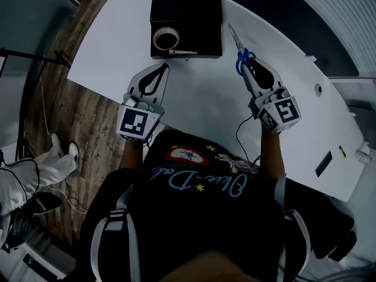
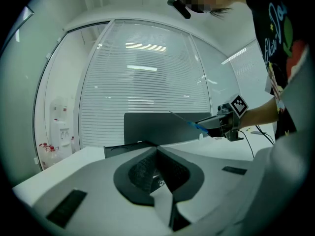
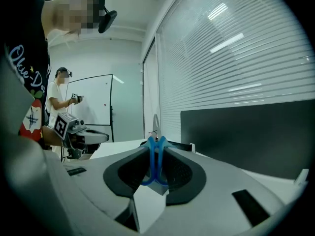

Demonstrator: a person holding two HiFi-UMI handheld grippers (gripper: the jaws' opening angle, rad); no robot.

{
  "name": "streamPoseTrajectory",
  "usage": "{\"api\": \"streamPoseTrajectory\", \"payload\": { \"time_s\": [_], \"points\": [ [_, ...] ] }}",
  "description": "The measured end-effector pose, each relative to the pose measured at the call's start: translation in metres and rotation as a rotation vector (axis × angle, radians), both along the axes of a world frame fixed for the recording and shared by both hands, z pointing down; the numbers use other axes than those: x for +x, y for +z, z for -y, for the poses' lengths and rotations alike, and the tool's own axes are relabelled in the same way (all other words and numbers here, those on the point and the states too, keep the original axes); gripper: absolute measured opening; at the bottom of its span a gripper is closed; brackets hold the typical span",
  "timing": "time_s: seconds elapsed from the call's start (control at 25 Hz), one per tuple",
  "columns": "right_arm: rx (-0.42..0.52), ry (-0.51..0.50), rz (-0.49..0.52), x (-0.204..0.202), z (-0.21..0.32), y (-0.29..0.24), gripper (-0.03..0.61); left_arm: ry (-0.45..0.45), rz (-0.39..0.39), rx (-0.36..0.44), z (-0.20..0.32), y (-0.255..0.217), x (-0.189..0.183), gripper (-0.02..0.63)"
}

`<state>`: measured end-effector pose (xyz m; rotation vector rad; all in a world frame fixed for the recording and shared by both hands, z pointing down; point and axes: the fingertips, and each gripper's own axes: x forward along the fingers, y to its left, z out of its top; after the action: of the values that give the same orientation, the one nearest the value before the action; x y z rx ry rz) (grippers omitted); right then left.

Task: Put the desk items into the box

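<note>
The white desk (image 1: 194,107) is the biggest thing under me, and the black box (image 1: 194,13) stands open on its far part; I place everything else from that box. My left gripper (image 1: 163,69) points at the box's near wall, toward its left end, and stops just short of it. Its jaws are together at the tips, and its own view shows nothing between the ribbed pads. My right gripper (image 1: 252,63) is off the box's near right corner, outside it and a little further back than the left one. This one is clamped: the pads press on the two blue handle loops of the scissors (image 1: 237,43), which stand on edge between them in the right gripper view. The blades run ahead of the jaws, slanting toward the box, and the tip lies just beside the right wall, still outside. Inside the box, at its near left corner, a roll of tape (image 1: 167,32) lies flat with its hole facing up. Just right of the roll, along the near wall, lies a slim white stick (image 1: 183,52), too small for me to name.
</note>
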<state>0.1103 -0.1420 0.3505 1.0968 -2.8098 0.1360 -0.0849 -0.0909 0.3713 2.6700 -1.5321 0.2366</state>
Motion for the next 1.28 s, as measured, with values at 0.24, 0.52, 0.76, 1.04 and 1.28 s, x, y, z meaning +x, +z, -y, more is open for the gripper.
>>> {"api": "streamPoseTrajectory", "payload": {
  "time_s": [0.24, 0.52, 0.76, 1.04, 1.28],
  "points": [
    [-0.008, -0.002, -0.033, -0.018, 0.005, 0.003, 0.088, 0.026, 0.0, -0.006, 0.012, 0.0, -0.011, -0.003],
    [-0.023, -0.008, -0.083, -0.061, 0.021, 0.02, 0.088, 0.052, -0.014, -0.014, 0.034, 0.01, -0.047, -0.003],
    [-0.023, -0.03, -0.149, -0.078, 0.026, 0.031, 0.088, 0.073, -0.019, -0.02, 0.042, 0.013, -0.056, -0.003],
    [-0.029, -0.086, -0.262, -0.098, 0.033, 0.044, 0.088, 0.073, -0.025, -0.016, 0.053, 0.01, -0.07, -0.003],
    [-0.04, -0.121, -0.314, -0.11, 0.044, 0.056, 0.087, 0.065, -0.035, -0.023, 0.062, 0.016, -0.077, -0.003]
  ]
}}
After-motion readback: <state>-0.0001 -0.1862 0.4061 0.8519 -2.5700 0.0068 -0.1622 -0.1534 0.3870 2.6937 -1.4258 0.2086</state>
